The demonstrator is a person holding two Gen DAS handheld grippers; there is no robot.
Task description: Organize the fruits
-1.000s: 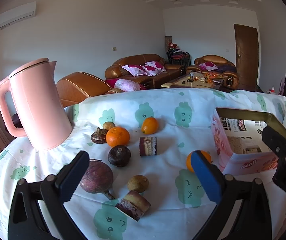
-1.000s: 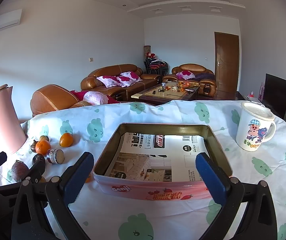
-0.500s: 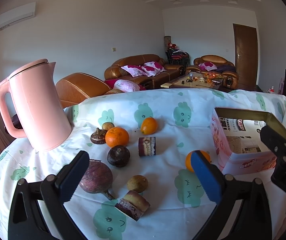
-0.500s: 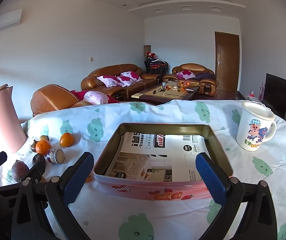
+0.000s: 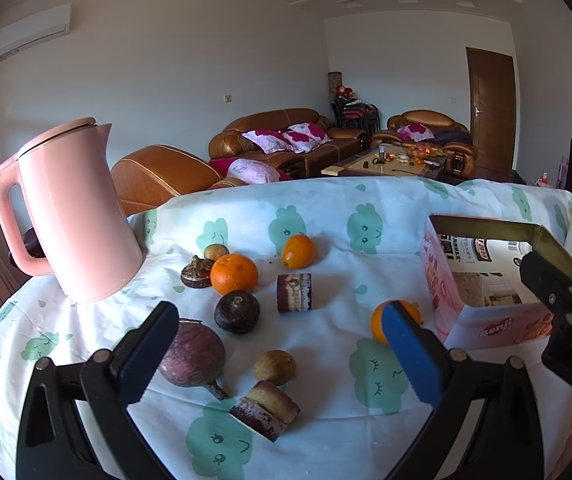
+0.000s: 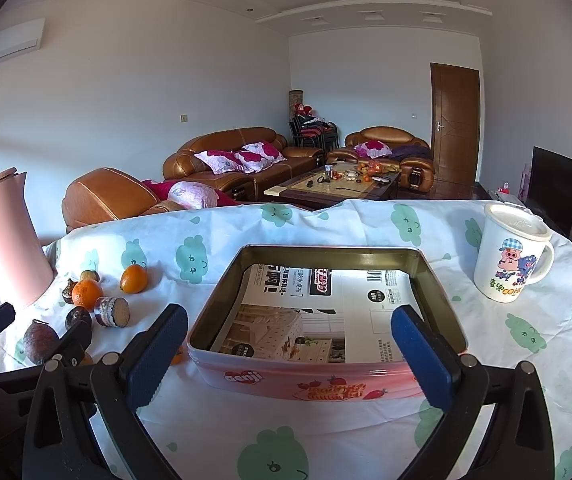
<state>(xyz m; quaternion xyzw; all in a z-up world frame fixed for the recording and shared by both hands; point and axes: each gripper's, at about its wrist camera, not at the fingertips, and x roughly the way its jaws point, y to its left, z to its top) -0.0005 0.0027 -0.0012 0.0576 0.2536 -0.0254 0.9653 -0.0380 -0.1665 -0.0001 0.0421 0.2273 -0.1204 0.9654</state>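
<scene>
**A:** ok so what's up front? The left gripper (image 5: 280,354) hangs over the cloth with its jaws spread wide and nothing in them. Closest to it: a cut chunk of sugarcane (image 5: 265,410), a small brownish fruit (image 5: 275,367), and a big purple root (image 5: 194,354) by the left finger.

**B:** yep, and the right gripper (image 6: 290,354) is spread wide too, empty, pointed at the pink tin (image 6: 310,382), which has only a printed sheet inside.

**A:** one orange (image 5: 378,324) sits just beside the tin, half hidden by the blue pad. Mid-table: a dark round fruit (image 5: 237,311), another cane piece (image 5: 294,292), a bigger orange (image 5: 234,273).

**B:** farther back there's a small oval orange fruit (image 5: 297,251), plus the pink kettle (image 5: 74,216) at left. A lidded cartoon mug (image 6: 512,258) stands well right of the tin.
</scene>
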